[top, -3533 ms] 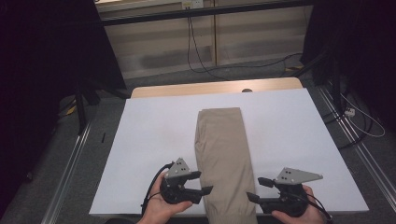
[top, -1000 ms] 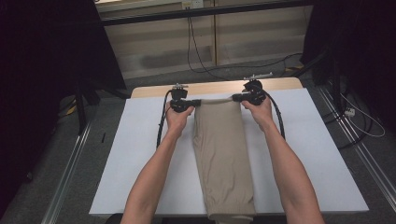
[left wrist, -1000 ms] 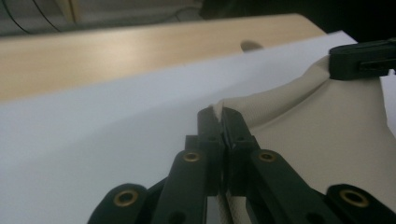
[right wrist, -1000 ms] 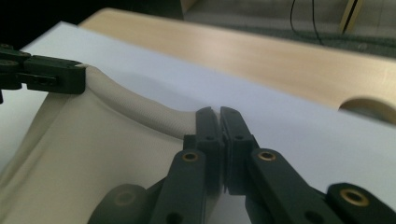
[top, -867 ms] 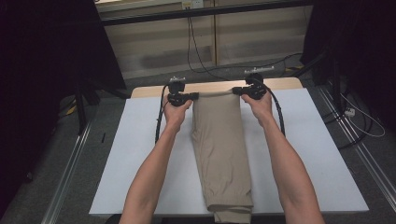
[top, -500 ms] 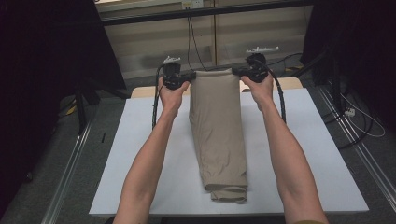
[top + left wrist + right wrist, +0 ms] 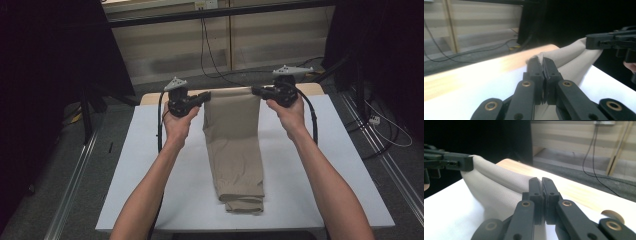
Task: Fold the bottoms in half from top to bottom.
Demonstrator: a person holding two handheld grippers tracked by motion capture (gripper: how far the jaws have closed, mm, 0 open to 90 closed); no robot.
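Note:
Folded beige trousers (image 7: 235,145) hang from both grippers over the white table (image 7: 150,150), their far end lifted and the near end bunched in folds near the front edge. My left gripper (image 7: 206,96) is shut on the cloth's left corner. The right gripper (image 7: 255,90) is shut on the right corner. In the left gripper view the jaws (image 7: 543,62) pinch the beige cloth (image 7: 571,62), with the other gripper (image 7: 614,42) across from it. In the right gripper view the jaws (image 7: 541,183) are closed on the cloth (image 7: 496,182), and the other gripper (image 7: 449,161) holds the far corner.
A wooden strip (image 7: 315,89) runs along the table's far edge. Cables (image 7: 215,55) lie on the grey floor beyond it. Metal rails (image 7: 75,175) run along both sides of the table. Dark curtains stand at left and right.
Both grippers went from the near edge to the far end of the trousers, shut on its corners, and have lifted it up; the near end has slid away from the front edge.

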